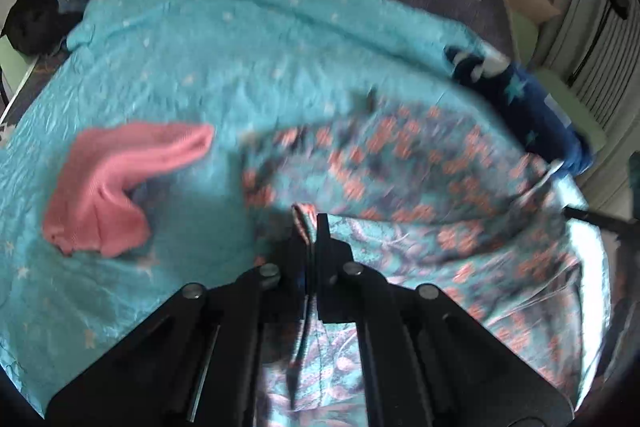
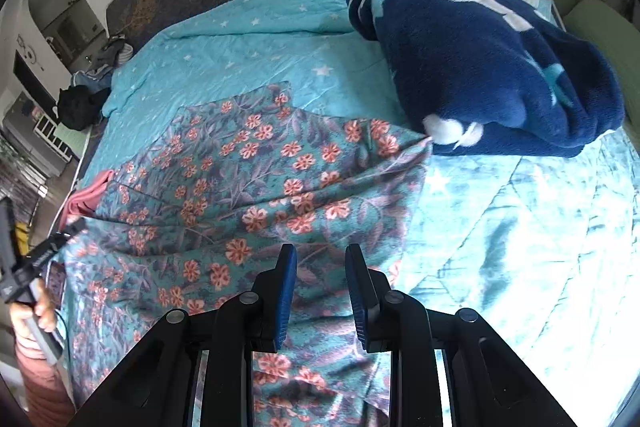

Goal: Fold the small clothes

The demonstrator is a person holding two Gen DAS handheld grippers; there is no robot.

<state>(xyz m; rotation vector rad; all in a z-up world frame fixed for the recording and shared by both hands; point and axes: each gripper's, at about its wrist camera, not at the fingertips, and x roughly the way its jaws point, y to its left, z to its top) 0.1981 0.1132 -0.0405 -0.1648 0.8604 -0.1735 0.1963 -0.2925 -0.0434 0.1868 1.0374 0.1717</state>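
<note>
floral garment [image 2: 256,187]: teal with pink flowers, spread rumpled on the bed, near side, between pink cloth and navy blanket
left gripper [image 1: 310,223]: jaws pinched tight on a bunched fold of the floral garment's edge; fabric drapes off toward the right; left wrist view blurred
right gripper [image 2: 321,255]: jaws narrowly apart, blue pads [image 2: 286,291] over the garment's near edge; cannot tell if they touch cloth
pink cloth [image 1: 116,183]: crumpled, just left of the garment
navy blanket [image 2: 492,67]: folded bundle with white shapes, touching the garment's far right corner
quilt [image 2: 520,227]: teal with stars, covers the bed
hand [image 2: 34,311]: holds the left gripper's handle, pink sleeve
</note>
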